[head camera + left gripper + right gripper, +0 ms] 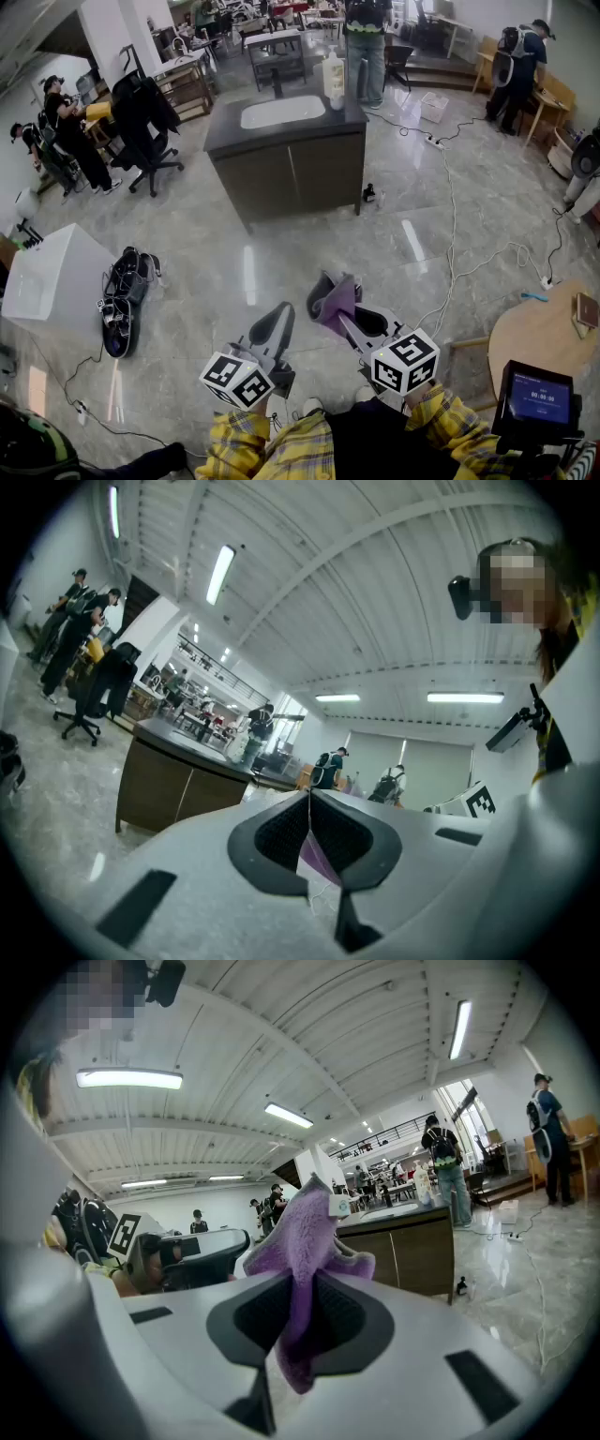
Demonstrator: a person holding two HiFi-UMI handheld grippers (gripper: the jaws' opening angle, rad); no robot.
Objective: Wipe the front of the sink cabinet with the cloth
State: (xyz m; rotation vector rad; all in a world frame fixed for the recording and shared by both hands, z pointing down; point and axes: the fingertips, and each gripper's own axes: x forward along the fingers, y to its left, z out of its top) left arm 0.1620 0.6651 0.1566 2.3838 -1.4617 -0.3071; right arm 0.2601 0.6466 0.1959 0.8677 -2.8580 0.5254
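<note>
The sink cabinet point(291, 169) stands ahead on the grey floor, dark-fronted, with a white basin in its dark top; it also shows as the brown-fronted cabinet point(169, 785) in the left gripper view and the cabinet point(412, 1251) in the right gripper view. My right gripper point(330, 302) is shut on a purple cloth point(305, 1251), which sticks up between its jaws; the cloth point(336, 305) shows in the head view too. My left gripper point(278, 323) is shut with nothing in it, held low beside the right one. Both grippers are well short of the cabinet.
A soap bottle point(333, 75) stands on the cabinet top. Cables point(450, 234) trail over the floor at right. A white box point(52, 281) and a black bag point(122, 300) lie at left. A round wooden table point(544, 337) is near right. Several people stand around.
</note>
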